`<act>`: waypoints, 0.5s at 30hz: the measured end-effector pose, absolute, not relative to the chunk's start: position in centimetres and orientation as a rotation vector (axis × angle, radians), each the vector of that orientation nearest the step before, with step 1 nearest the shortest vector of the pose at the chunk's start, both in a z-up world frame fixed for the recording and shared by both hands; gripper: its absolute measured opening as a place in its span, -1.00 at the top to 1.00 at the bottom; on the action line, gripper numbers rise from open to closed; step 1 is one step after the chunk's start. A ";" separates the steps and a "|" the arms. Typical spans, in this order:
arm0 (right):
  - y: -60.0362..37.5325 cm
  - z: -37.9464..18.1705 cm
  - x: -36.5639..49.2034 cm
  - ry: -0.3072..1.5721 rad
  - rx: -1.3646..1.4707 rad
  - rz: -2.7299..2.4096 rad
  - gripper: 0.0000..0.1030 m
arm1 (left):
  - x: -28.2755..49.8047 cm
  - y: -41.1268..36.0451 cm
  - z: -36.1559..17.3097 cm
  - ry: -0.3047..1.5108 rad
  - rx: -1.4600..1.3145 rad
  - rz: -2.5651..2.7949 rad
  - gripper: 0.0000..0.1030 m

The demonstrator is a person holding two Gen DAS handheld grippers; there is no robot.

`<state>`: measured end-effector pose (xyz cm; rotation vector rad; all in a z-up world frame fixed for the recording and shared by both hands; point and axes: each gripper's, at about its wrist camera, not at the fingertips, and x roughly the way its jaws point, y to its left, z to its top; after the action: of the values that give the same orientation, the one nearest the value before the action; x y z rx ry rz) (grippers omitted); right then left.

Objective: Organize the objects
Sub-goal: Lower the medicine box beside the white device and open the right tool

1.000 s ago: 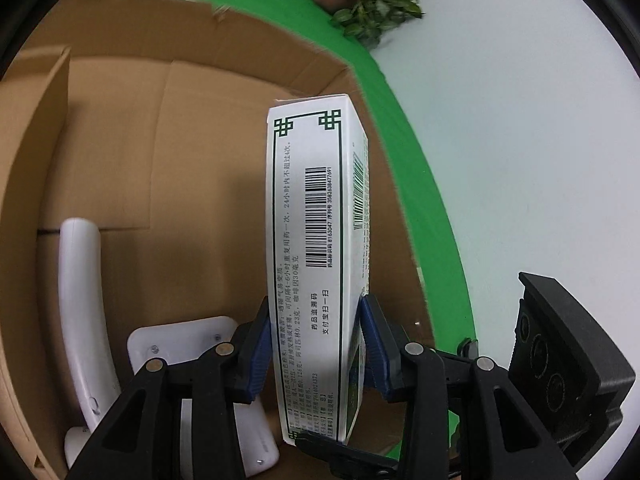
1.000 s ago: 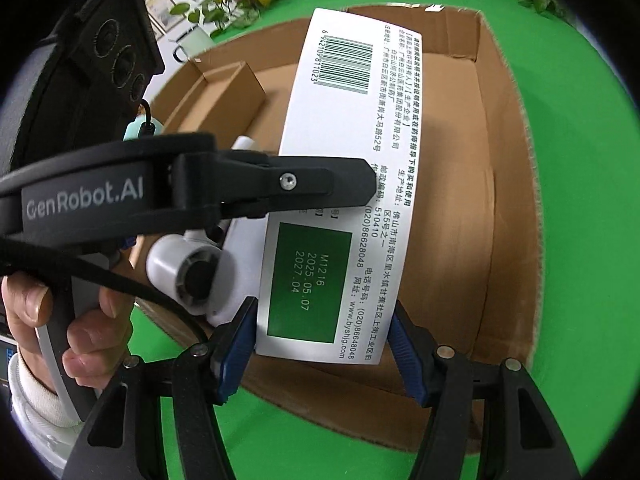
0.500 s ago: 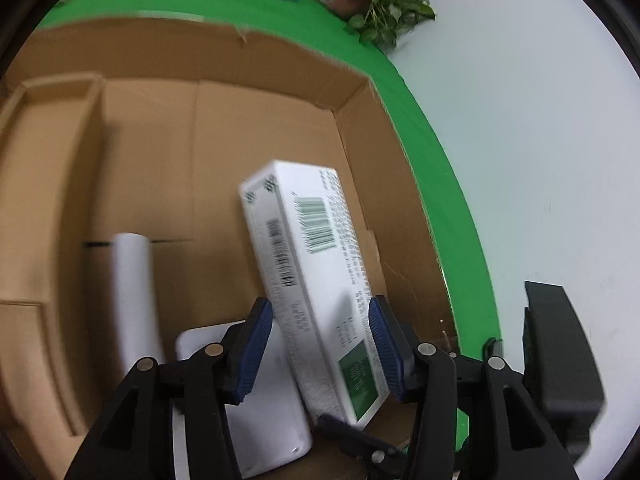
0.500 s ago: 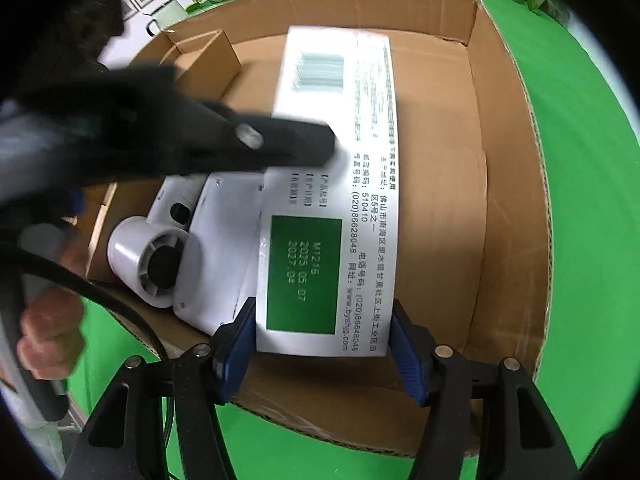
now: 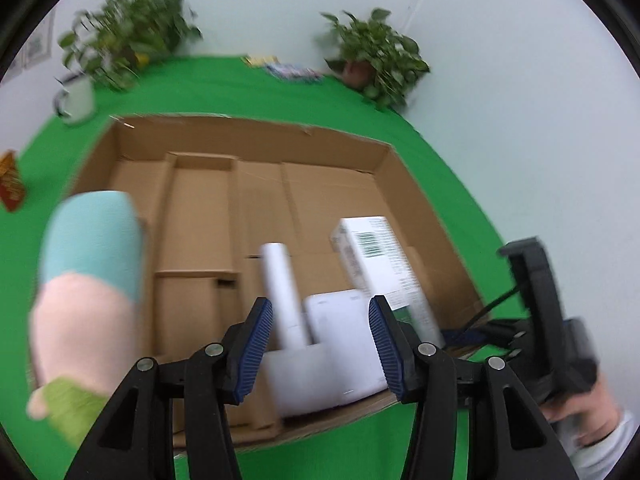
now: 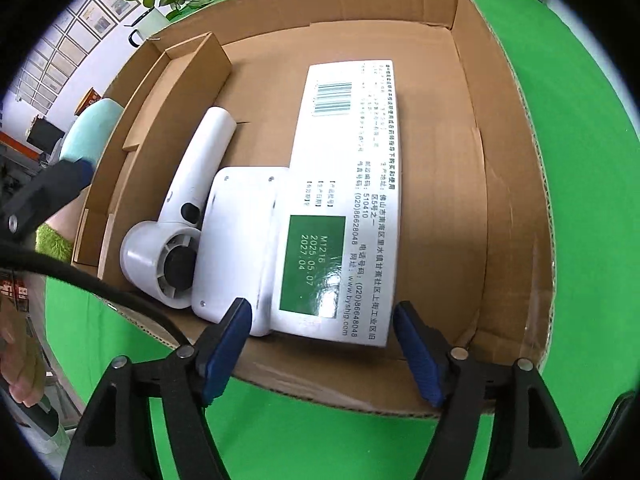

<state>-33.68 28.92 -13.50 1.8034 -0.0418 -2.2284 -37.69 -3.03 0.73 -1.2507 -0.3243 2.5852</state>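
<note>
A: From the left wrist, what shows?

B: The left gripper (image 5: 320, 344) hangs over the near edge of the carton (image 5: 248, 136), fingers (image 5: 256, 344) spread apart with nothing between them. Inside the carton lie a white dryer (image 5: 280, 280), a flat white case (image 5: 348, 344) just beside it, and the medicine box (image 5: 380, 264), one long side resting up on the case. The view is blurred. A plush toy (image 5: 88, 280), teal, pink and green, is close to the lens at the left. The right gripper's body shows at the right edge, held in a hand (image 5: 576, 412).

A: And around the carton?

B: A green surface (image 5: 248, 88), two plants (image 5: 128, 36) and a mug (image 5: 76, 98) at the back.

A: Now the right wrist.

B: The right gripper (image 6: 324, 356) is open too, its fingers (image 6: 224, 352) either side of the box's (image 6: 348, 200) near end but not touching it. The box lies flat-ish in the carton (image 6: 504, 184), barcode toward the far end, green date panel nearest, its left edge overlapping the case (image 6: 236, 240). The dryer (image 6: 180, 220) touches the case's left side, handle pointing away. A cardboard divider (image 6: 192, 76) runs along the carton's left side. The toy (image 6: 92, 132) sits outside that wall.
</note>
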 end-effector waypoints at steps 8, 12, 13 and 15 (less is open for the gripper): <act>28.1 -12.2 -33.1 -0.047 1.675 -2.287 -0.56 | -33.0 -6.7 -1.0 -0.257 -1.155 2.776 -0.12; 29.6 -11.6 -35.8 -0.100 1.675 -2.311 -0.56 | -32.0 -7.9 -2.4 -0.260 -1.169 2.804 -0.12; 29.5 -11.7 -35.6 -0.077 1.679 -2.323 -0.56 | -31.8 -8.2 -2.7 -0.252 -1.167 2.818 -0.12; 29.2 -10.8 -33.9 -0.012 1.655 -2.365 -0.56 | -31.2 -8.4 -3.1 -0.241 -1.142 2.860 -0.21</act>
<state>-33.93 29.16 -10.76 1.6549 -0.0117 -2.3647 -31.24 -8.43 -3.08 -1.1422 -0.2407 2.8604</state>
